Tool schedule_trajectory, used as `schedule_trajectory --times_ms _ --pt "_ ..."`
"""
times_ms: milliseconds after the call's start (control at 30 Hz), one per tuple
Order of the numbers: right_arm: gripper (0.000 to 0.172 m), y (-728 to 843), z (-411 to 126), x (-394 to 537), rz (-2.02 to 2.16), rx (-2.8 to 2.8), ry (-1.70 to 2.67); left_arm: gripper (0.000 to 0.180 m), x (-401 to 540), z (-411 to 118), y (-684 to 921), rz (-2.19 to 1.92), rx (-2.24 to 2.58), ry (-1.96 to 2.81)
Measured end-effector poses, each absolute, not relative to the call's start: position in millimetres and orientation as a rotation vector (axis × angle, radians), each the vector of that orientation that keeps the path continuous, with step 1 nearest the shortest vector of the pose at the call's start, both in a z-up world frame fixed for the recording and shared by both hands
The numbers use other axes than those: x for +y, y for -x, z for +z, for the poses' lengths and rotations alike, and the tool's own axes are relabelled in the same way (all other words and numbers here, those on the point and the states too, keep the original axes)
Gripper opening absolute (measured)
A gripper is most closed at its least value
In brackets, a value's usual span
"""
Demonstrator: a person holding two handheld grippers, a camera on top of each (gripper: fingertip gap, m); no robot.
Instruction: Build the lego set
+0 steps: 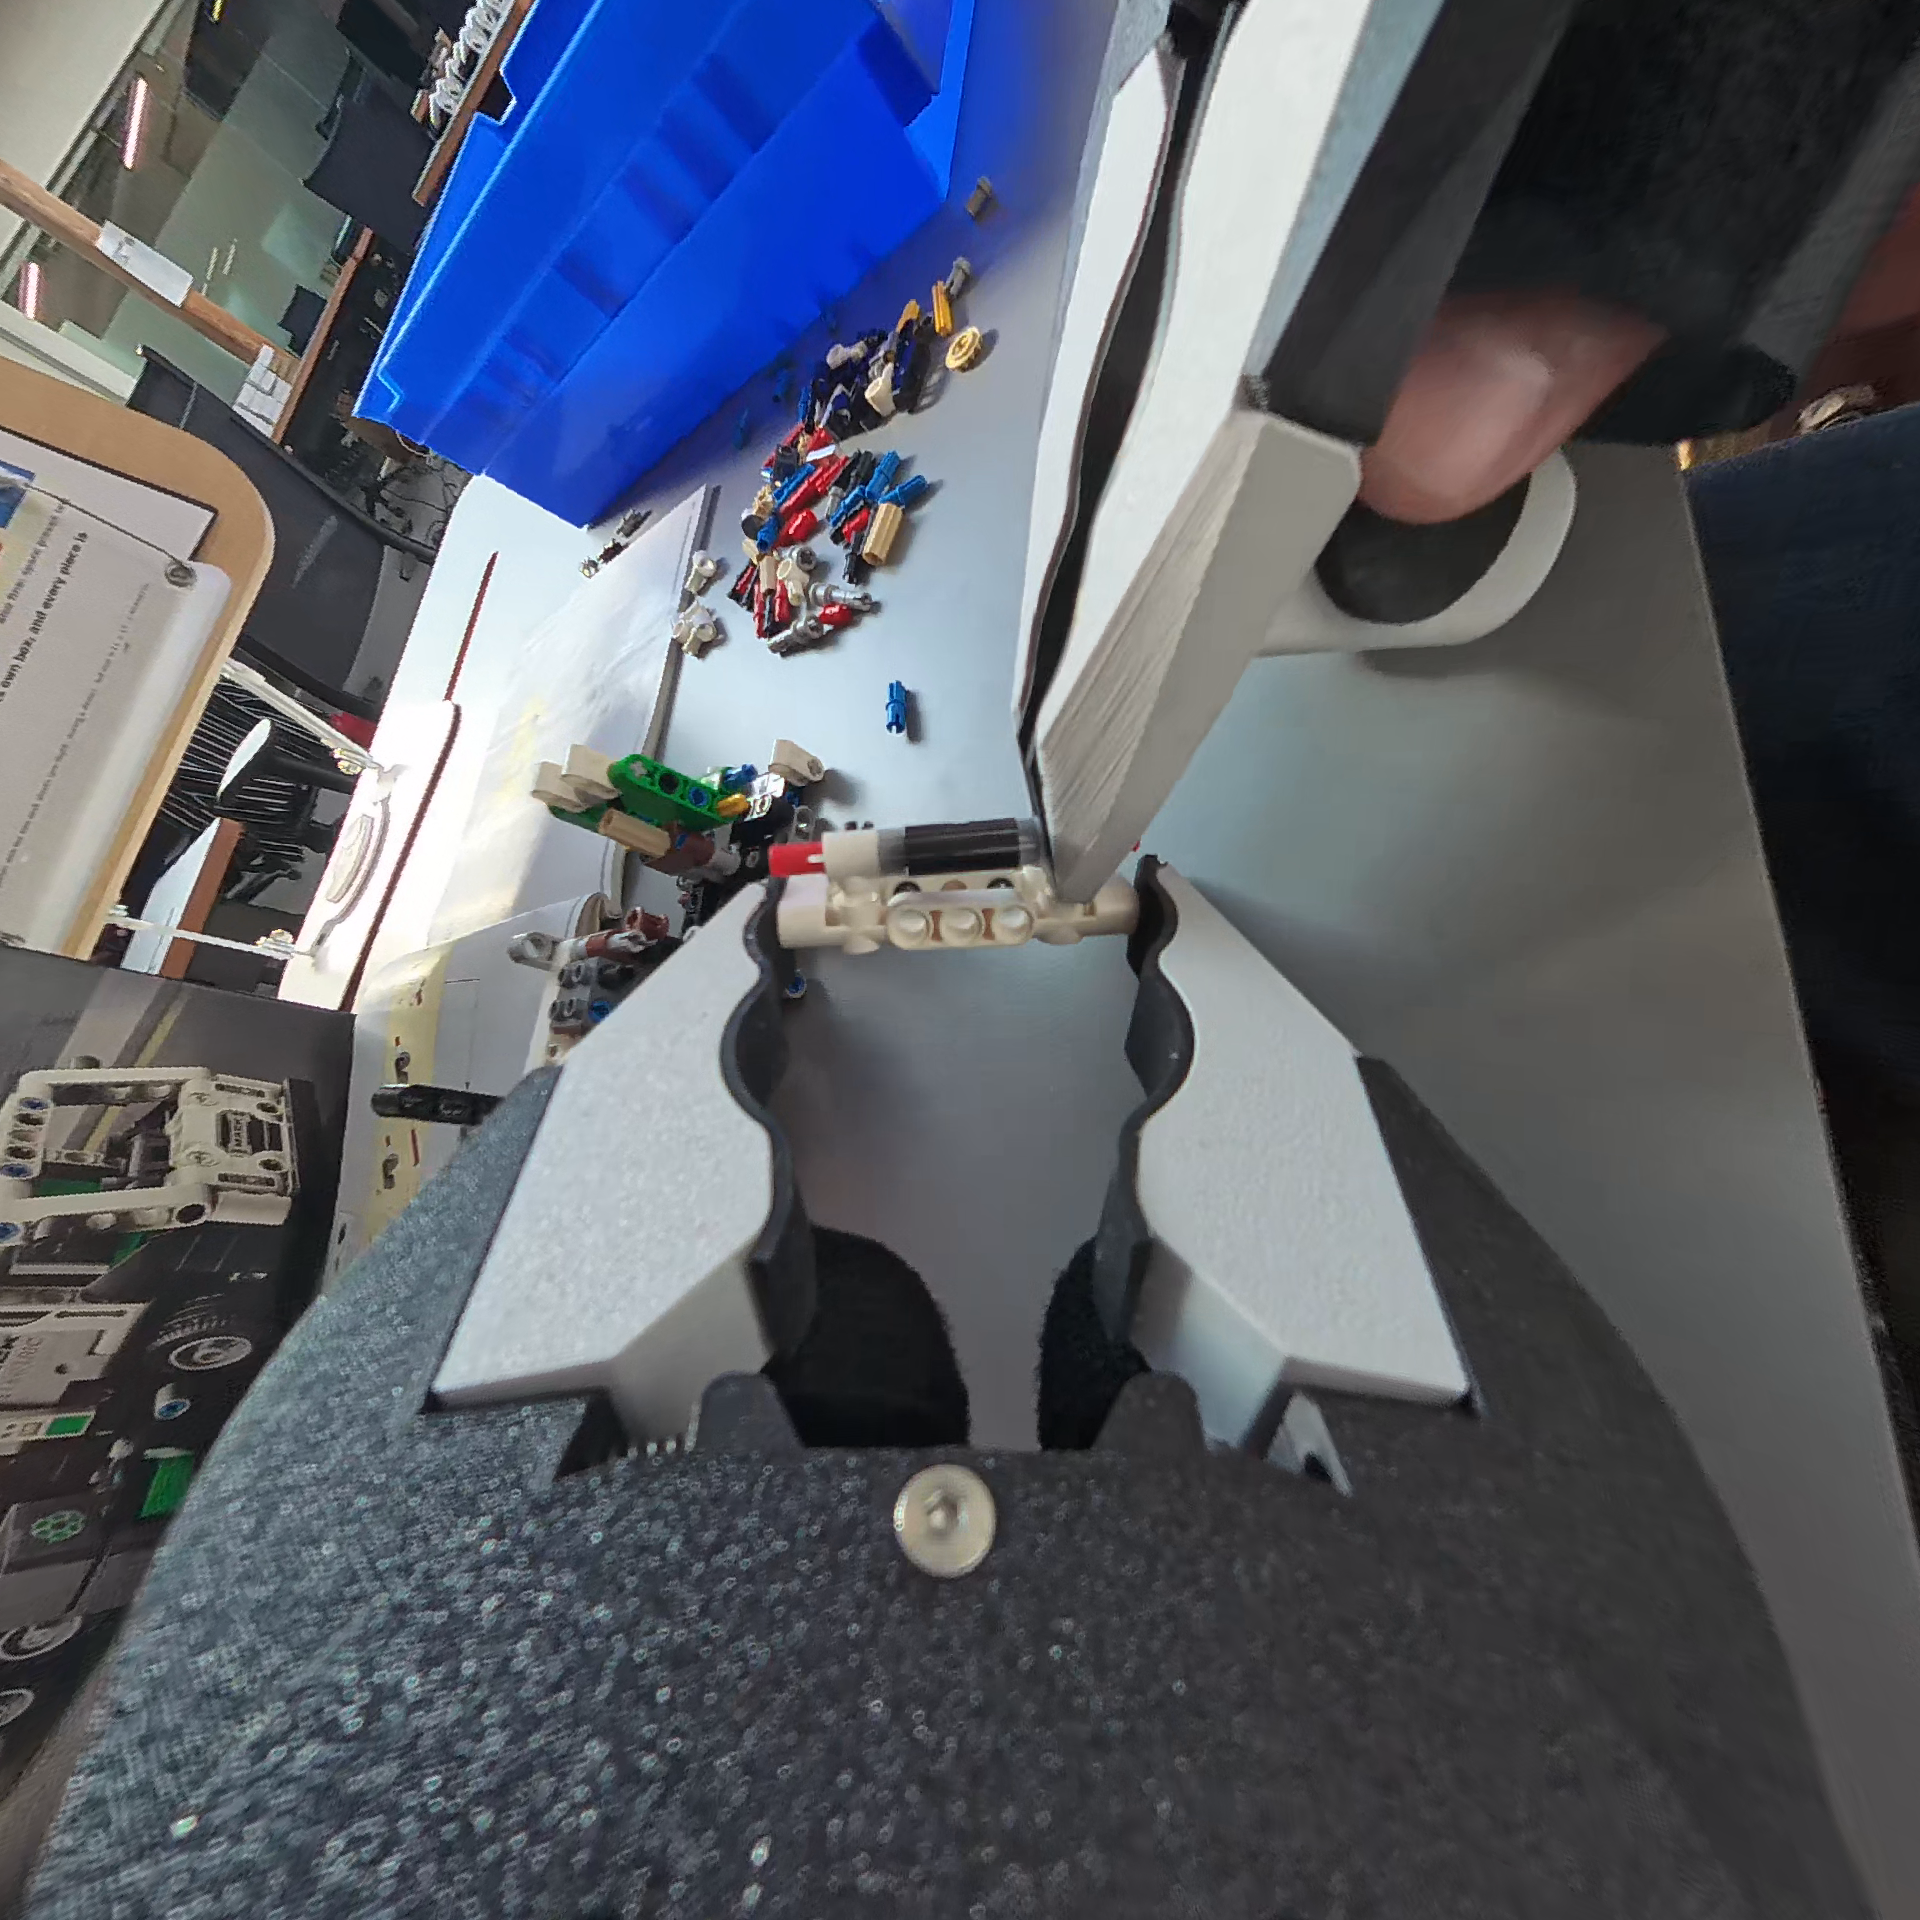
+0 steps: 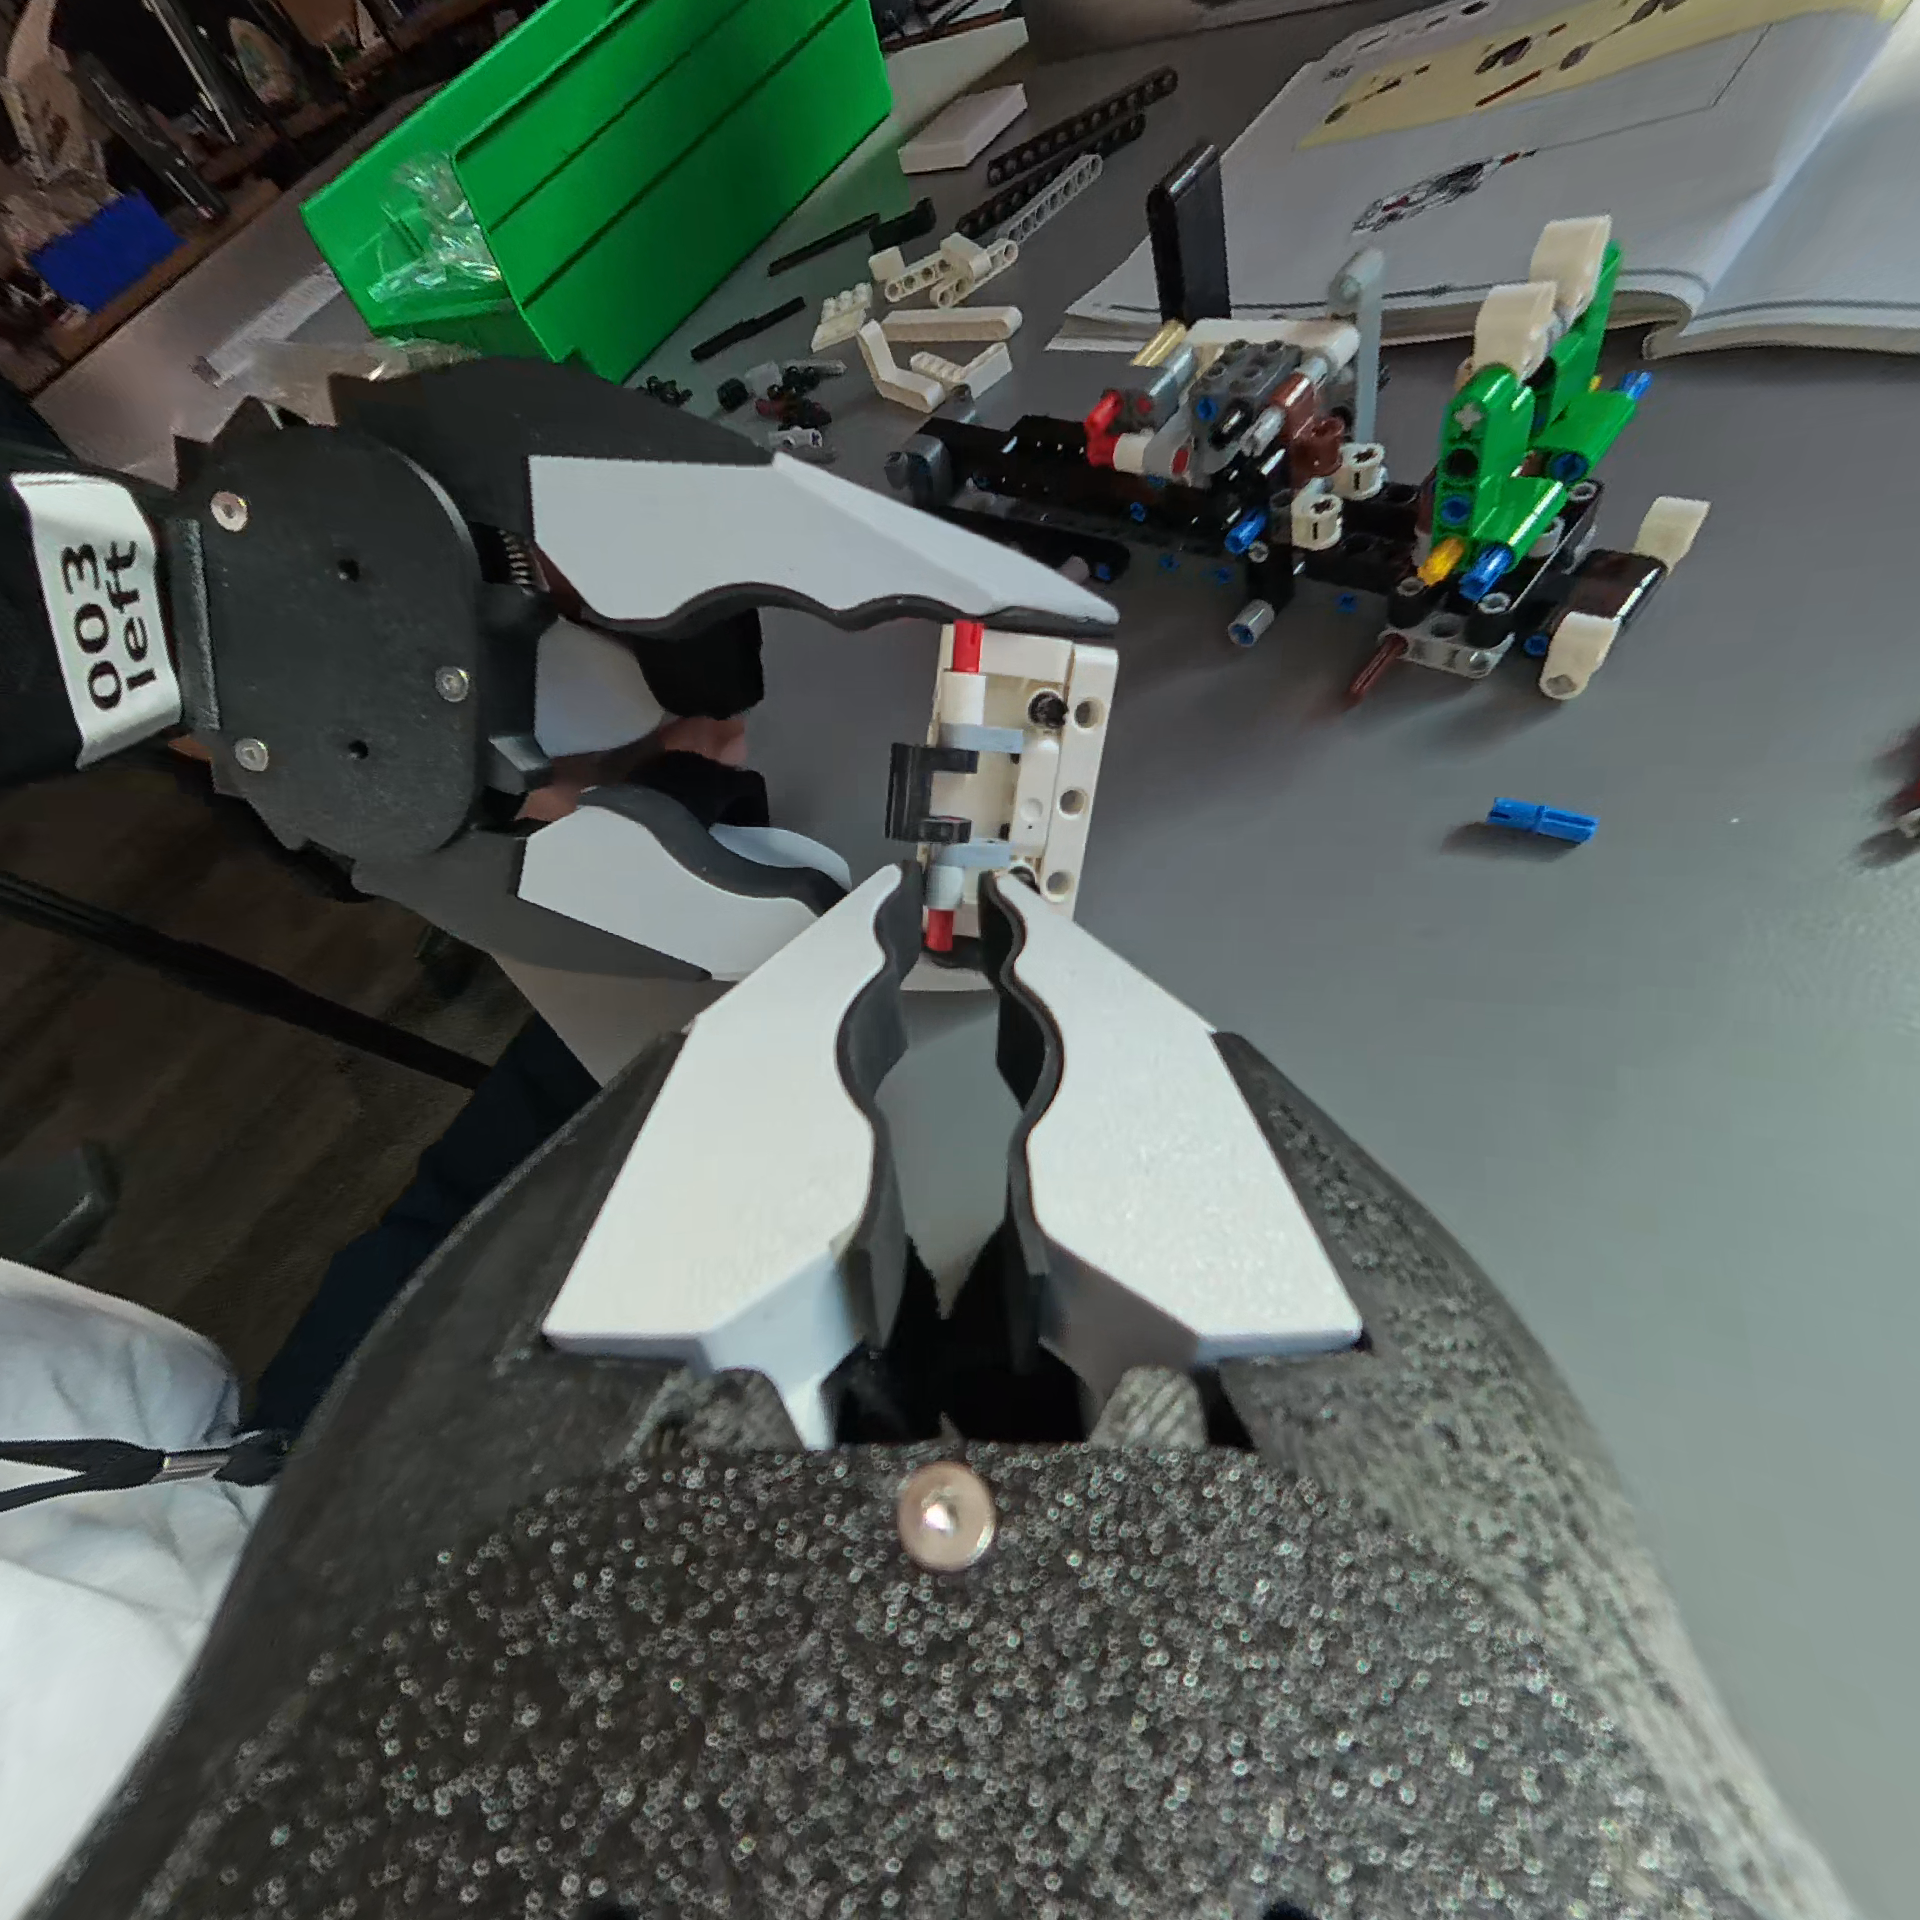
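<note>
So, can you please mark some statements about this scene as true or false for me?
1. The left gripper holds a white brick assembly between its fingertips. True.
2. The bin in the right wrist view is red. False: the bin is green.
3. A blue pin lies alone on the grey table. True.
4. The right gripper is far from the assembly. False: its fingertips are at the assembly's near end.

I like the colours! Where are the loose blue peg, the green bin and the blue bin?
Loose blue peg (image 2: 1542, 821): right wrist view, its middle.
Green bin (image 2: 665, 177): right wrist view, its side wall.
Blue bin (image 1: 665, 260): left wrist view, its side wall.
</note>
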State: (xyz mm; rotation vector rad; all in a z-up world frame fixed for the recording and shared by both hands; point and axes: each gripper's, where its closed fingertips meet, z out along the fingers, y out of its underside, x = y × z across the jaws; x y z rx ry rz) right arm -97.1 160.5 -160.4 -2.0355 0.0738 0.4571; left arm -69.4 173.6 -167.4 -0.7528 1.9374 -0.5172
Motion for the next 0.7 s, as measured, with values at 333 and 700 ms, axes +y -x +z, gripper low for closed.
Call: schedule_trajectory --times_ms 333,700 --pt "0.038 88.5 -143.4 175.4 -0.306 -0.060 2.088 0.063 175.9 -158.4 68.2 -0.514 1.889 0.788" --pt "0.017 108.8 -133.2 171.1 0.053 -0.165 2.092 0.062 164.8 -137.6 81.6 -0.492 1.781 0.506"
